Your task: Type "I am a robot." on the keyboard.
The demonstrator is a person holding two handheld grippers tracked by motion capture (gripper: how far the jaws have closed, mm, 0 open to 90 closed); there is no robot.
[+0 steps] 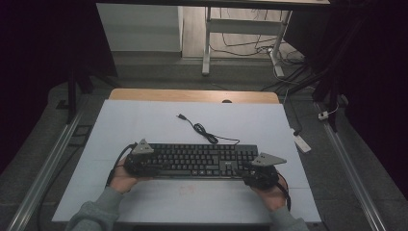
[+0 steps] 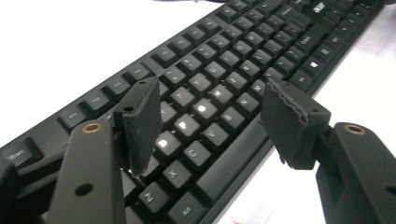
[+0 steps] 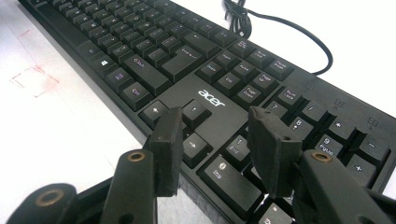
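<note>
A black Acer keyboard [image 1: 202, 161] lies across the white table sheet [image 1: 144, 125], and its cable [image 1: 202, 129] curls away toward the far side. At the keyboard's left end my left gripper [image 1: 155, 168] is open. Its jaws [image 2: 212, 93] hang over the letter keys [image 2: 187, 126], one pad above the keys and the other just past the near edge. My right gripper [image 1: 246, 171] is at the right end, also open. Its jaws [image 3: 215, 116] hover over the arrow keys [image 3: 194, 112] and number pad [image 3: 322, 140]. Neither gripper's pads press on anything.
A faint red marking [image 1: 186, 189] sits on the sheet in front of the keyboard. The cable's plug [image 1: 181, 116] lies loose toward the back. Beyond the table are desk legs [image 1: 207, 43], floor cables and a white power strip [image 1: 302, 143] at the right.
</note>
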